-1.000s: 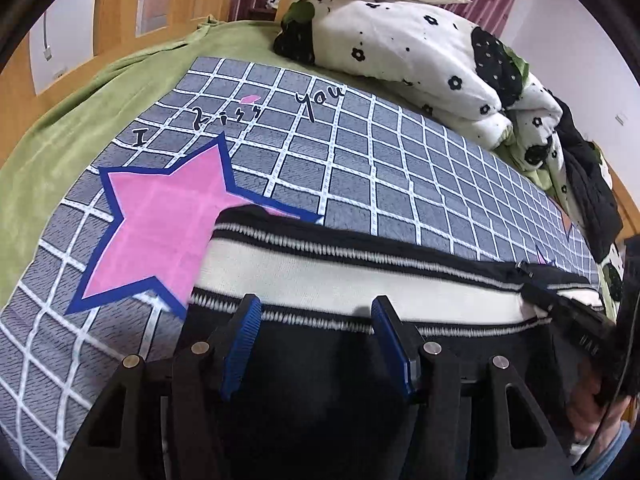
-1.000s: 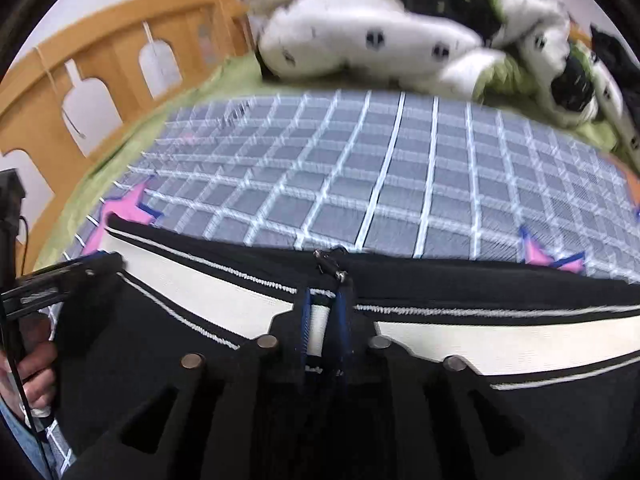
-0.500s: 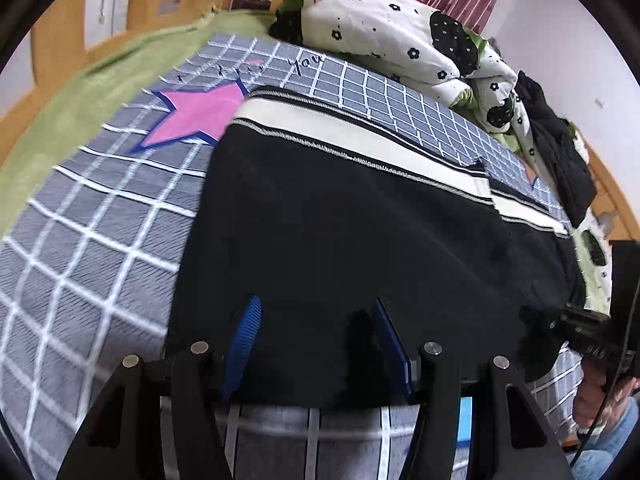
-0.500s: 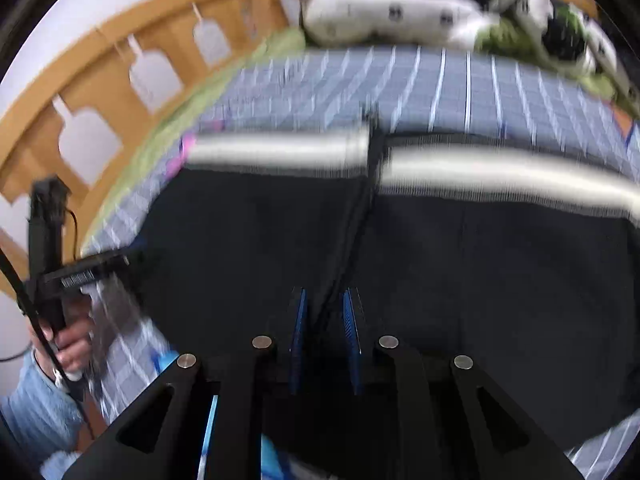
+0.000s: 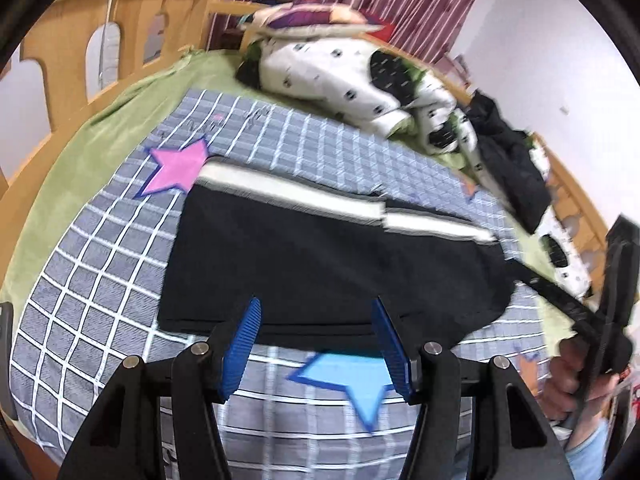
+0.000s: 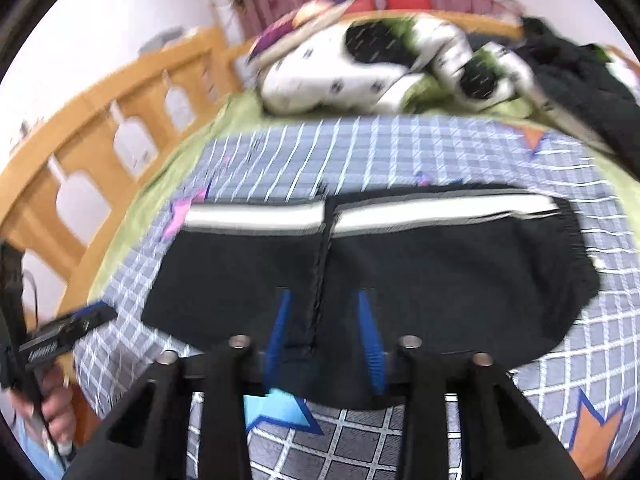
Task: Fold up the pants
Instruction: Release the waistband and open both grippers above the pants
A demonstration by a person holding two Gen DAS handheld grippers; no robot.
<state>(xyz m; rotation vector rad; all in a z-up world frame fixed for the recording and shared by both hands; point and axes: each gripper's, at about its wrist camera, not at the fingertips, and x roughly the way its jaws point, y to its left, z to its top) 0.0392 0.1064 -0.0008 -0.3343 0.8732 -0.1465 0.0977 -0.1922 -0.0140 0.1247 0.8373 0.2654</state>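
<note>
Black pants (image 5: 320, 264) with a white stripe along the far edge lie folded flat on a grey checked blanket (image 5: 100, 280); they also show in the right wrist view (image 6: 400, 280). My left gripper (image 5: 316, 344) is open and empty, above the near edge of the pants. My right gripper (image 6: 324, 336) is open and empty, above the near edge by the middle seam. The right gripper also shows at the right edge of the left wrist view (image 5: 592, 320), and the left gripper at the left edge of the right wrist view (image 6: 60, 336).
A bundled white duvet with black flowers (image 5: 352, 76) and a pillow (image 5: 304, 20) lie at the far end. Dark clothes (image 5: 512, 160) lie at the far right. A wooden bed rail (image 5: 80, 60) runs along the left. A green sheet (image 5: 80, 160) lies under the blanket.
Both grippers have pulled back from the striped far edge toward the near edge and risen. The right gripper, shut on the pants a second ago, has opened and let go.
</note>
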